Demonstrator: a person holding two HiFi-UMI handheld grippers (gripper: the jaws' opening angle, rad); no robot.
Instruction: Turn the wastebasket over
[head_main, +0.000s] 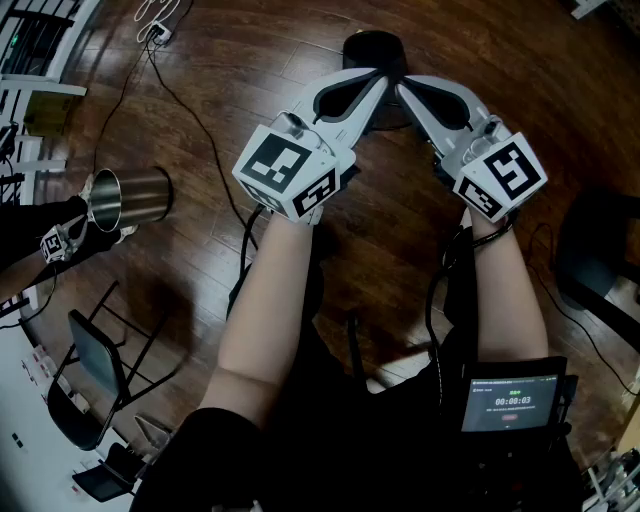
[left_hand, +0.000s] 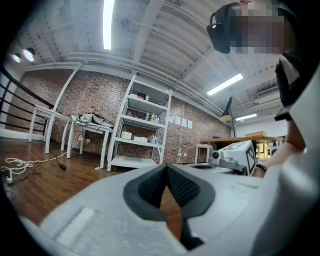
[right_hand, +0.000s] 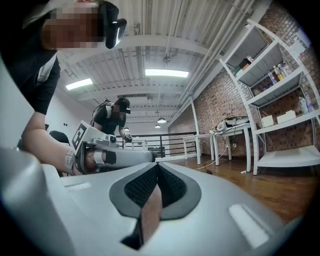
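The wastebasket (head_main: 135, 197), a shiny metal cylinder, lies on its side on the wood floor at the far left, its mouth facing left. Another person's black sleeve and marker cube (head_main: 55, 243) are right at its mouth. My left gripper (head_main: 376, 78) and right gripper (head_main: 402, 88) are held level in front of me, tips almost touching each other, well to the right of the basket. Both are shut with nothing between the pads (left_hand: 182, 187) (right_hand: 142, 187). Each gripper view shows the other gripper beside it and does not show the basket.
A dark round object (head_main: 375, 45) sits on the floor just beyond the tips. Cables (head_main: 190, 110) run across the floor. A folding chair (head_main: 95, 370) stands at the lower left. White shelving (left_hand: 142, 130) and tables (left_hand: 90, 132) line the brick wall.
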